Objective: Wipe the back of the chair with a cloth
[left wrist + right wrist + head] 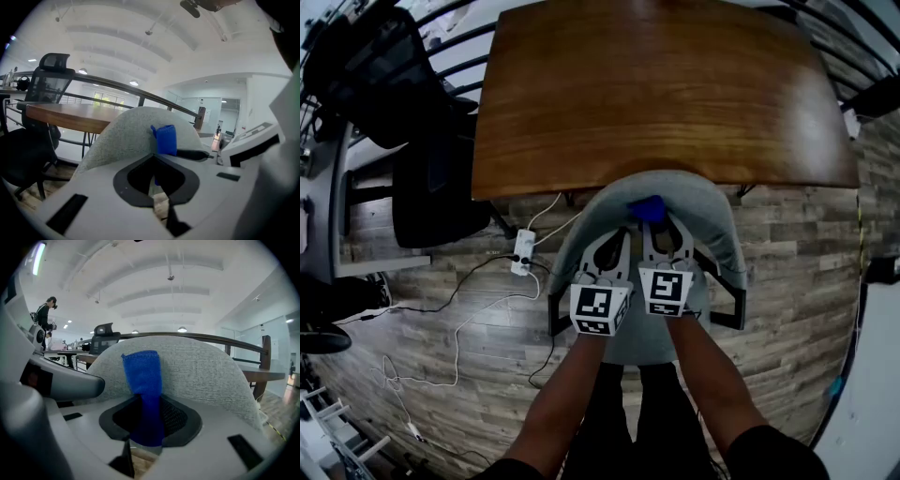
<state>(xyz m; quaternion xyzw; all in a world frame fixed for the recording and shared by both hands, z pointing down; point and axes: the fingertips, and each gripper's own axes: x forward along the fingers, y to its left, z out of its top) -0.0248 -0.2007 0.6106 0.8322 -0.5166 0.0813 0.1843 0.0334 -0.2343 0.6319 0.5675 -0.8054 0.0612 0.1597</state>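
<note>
Against the top edge of the grey chair back [591, 220], the right gripper [656, 228] pinched a blue cloth [142, 376] that lay up over the fabric. Just beside it, the left gripper [622, 236] had its jaws pressed together on nothing. Beyond the chair stood a wooden table [656, 94].

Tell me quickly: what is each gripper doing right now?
Left gripper: closed, holding nothing.
Right gripper: closed on the blue cloth.
</note>
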